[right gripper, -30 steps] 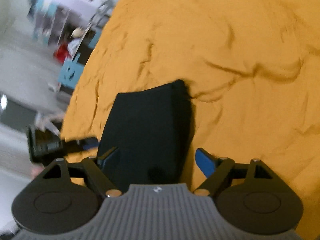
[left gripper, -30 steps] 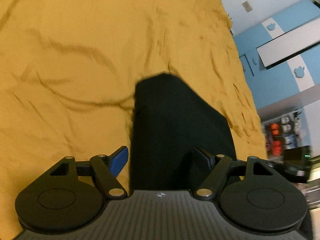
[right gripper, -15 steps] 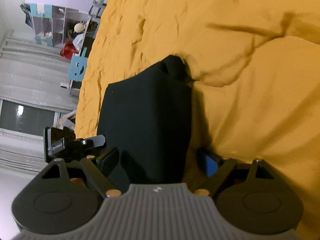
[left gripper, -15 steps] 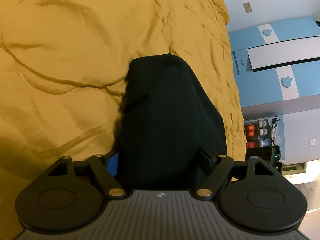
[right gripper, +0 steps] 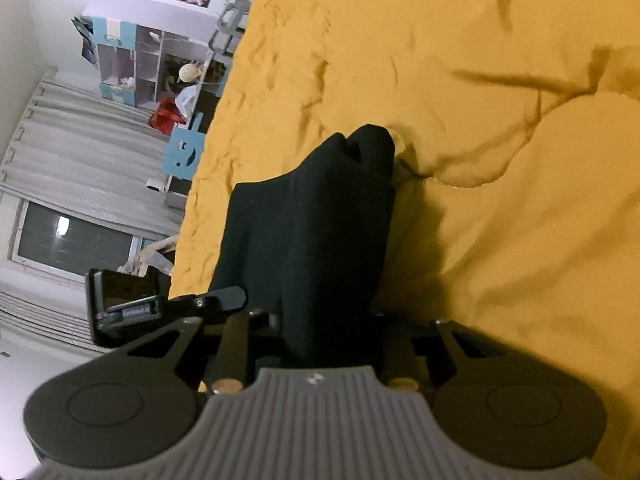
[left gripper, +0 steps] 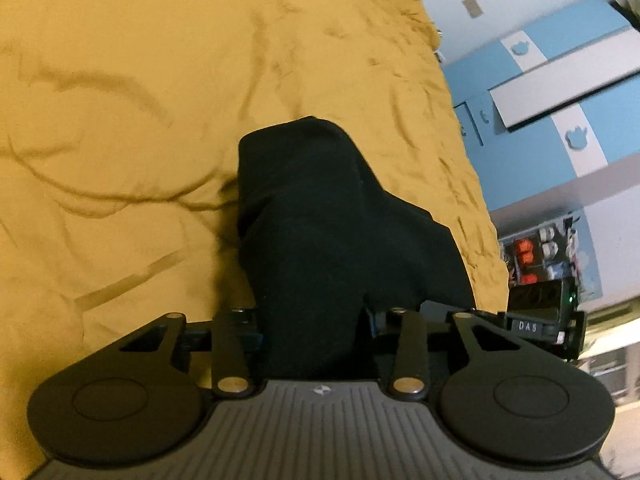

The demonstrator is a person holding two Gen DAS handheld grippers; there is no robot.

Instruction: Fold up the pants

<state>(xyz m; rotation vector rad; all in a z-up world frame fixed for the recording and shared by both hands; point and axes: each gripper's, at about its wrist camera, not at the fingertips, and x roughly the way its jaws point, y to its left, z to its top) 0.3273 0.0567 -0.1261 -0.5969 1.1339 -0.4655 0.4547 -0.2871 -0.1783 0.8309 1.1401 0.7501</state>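
While both sets of jaws were closing, the black pants [left gripper: 340, 232] lay mid-frame on the yellow bedspread [left gripper: 120, 100]. The left gripper [left gripper: 316, 322] and right gripper [right gripper: 328, 320] each pinched the near edge of the cloth at lower centre.

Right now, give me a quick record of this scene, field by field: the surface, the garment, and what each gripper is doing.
surface: rumpled yellow bedspread
garment: black pants, bunched and lifted at the near end, far end resting on the bedspread
left gripper: jaws closing, black cloth between them
right gripper: jaws closing, black cloth between them
fold state: not yet a flat finished fold
background: blue and white cupboards, grey curtains
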